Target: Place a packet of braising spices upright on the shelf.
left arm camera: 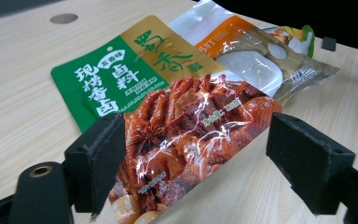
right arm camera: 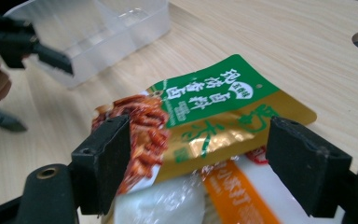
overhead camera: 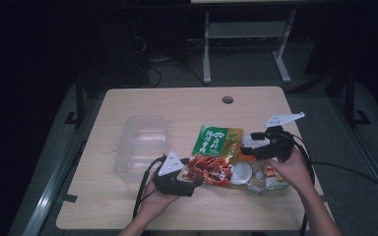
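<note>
High view. Wooden table (overhead camera: 142,206), dark room around it. A clear plastic container (overhead camera: 140,145) sits left of centre and looks empty. Right of it, a small heap of food packets: a green-and-gold sauce pouch (overhead camera: 215,147) with a red picture at its lower end lies on top, and a white-and-orange packet (overhead camera: 248,169) is partly under it. The left gripper (overhead camera: 193,183) sits at the pouch's lower left end, and the right gripper (overhead camera: 252,142) at the heap's right side. Both are down near the packets.

Left gripper view. Jaws stand wide apart, one on each side of the pouch's (left arm camera: 177,107) red end; the frame's left jaw touches or overlaps the pouch edge, the right one is clear of it. Nothing is clamped. The white-and-orange packet (left arm camera: 256,56) pokes out behind, upper right of the frame.

Right gripper view. Jaws again apart, empty, straddling the pouch's (right arm camera: 205,116) gold end, with the white-and-orange packet (right arm camera: 233,196) underneath at the bottom of the frame. The container (right arm camera: 107,32) shows in the upper left, and the left gripper (right arm camera: 32,44) at the far left, its jaws open.

Progress, as I judge it: early. No packet is gripped or lifted, none is in the container; sorting the heap into it appears to be all still ahead.

Room: bare table lies between the heap and the container, so the path left looks open. The heap lies near the table's front right part, with the right edge not far off. The pouch lies flat, so its thin edge is the likely place to pinch.
</note>
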Motion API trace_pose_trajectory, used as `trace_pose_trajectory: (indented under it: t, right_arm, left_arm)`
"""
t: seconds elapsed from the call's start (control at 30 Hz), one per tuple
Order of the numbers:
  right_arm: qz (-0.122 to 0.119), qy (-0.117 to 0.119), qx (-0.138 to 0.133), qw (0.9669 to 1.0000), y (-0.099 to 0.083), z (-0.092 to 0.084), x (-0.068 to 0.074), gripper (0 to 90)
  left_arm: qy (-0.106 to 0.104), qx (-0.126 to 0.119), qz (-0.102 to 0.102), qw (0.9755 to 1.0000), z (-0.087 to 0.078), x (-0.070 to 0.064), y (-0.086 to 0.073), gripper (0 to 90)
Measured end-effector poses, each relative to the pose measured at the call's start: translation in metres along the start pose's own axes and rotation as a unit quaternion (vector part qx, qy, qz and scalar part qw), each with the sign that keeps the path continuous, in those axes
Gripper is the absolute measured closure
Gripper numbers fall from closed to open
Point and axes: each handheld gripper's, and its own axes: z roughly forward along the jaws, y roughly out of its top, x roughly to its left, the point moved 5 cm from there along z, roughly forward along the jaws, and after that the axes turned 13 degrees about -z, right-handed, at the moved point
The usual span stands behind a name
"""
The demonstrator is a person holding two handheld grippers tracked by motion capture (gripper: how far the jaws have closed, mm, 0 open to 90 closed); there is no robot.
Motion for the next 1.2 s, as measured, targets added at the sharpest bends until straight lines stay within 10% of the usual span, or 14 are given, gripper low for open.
trace_pose_trajectory:
  t: [0.4,1.2]
  right_arm:
    - [0.073,0.002,0.079,0.9942,-0.015,0.039,-0.029,25.7]
    - [0.138,0.026,0.118,0.9829,-0.028,0.073,-0.039,45.6]
  left_arm:
    - [0.001,0.011,0.009,0.9999,0.004,0.001,-0.007,23.7]
    - [-0.006,0.027,0.003,0.9996,0.011,0.002,-0.012,31.3]
